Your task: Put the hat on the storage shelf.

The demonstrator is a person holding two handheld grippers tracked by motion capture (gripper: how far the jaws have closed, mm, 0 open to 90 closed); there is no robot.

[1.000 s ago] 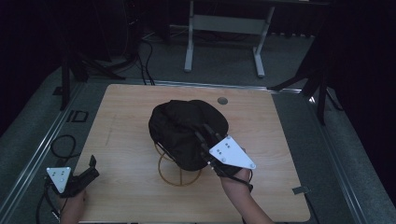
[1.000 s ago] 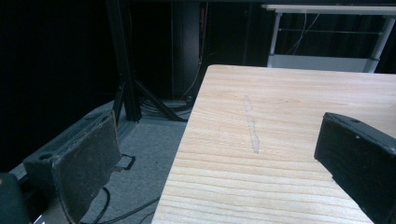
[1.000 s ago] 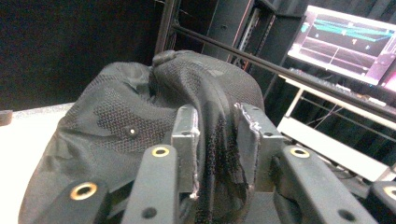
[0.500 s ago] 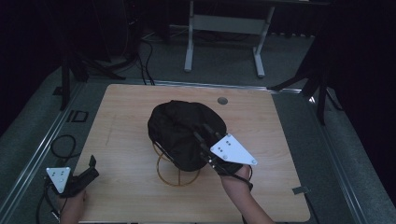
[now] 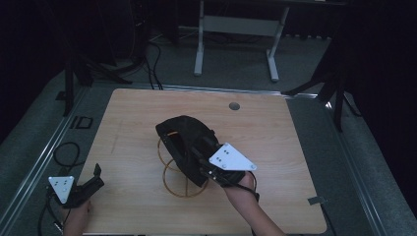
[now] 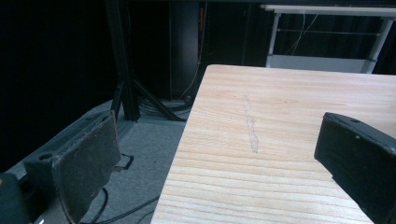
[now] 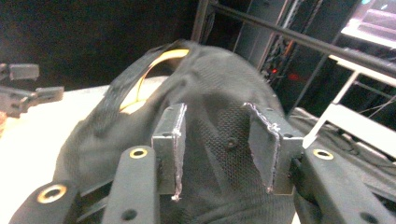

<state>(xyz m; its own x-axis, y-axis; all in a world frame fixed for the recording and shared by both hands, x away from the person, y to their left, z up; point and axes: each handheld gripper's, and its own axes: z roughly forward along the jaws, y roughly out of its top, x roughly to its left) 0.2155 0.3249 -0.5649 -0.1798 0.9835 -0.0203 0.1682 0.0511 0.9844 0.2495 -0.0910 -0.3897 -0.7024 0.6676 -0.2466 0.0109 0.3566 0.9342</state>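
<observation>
The black cap is sitting on a gold wire stand near the middle of the wooden worktop, a little toward the near edge, and it is tipped so that its underside and a gold loop of the stand are showing at its left side.

Starting at the left, the left gripper is resting at the near left corner of the worktop, well apart from the cap. In the left gripper view its jaws are standing wide apart with nothing between them, one over the worktop and one out past the left edge above the floor. It looks parked there to be out of the way while the other hand is working.

Moving right, the cap is hanging over the stand rather than lying flat, probably so that its crown is keeping its shape and can be reached from the side. In the right gripper view the mesh of the cap is lying just beyond the pads.

Further right, the right gripper is reaching in from the near edge, its grey plate facing up. Its jaws have just been opening, and they are now standing partly apart with the cap's cloth between them but not pinched. I judge that it is letting go of the cap, or readying a new hold.
</observation>
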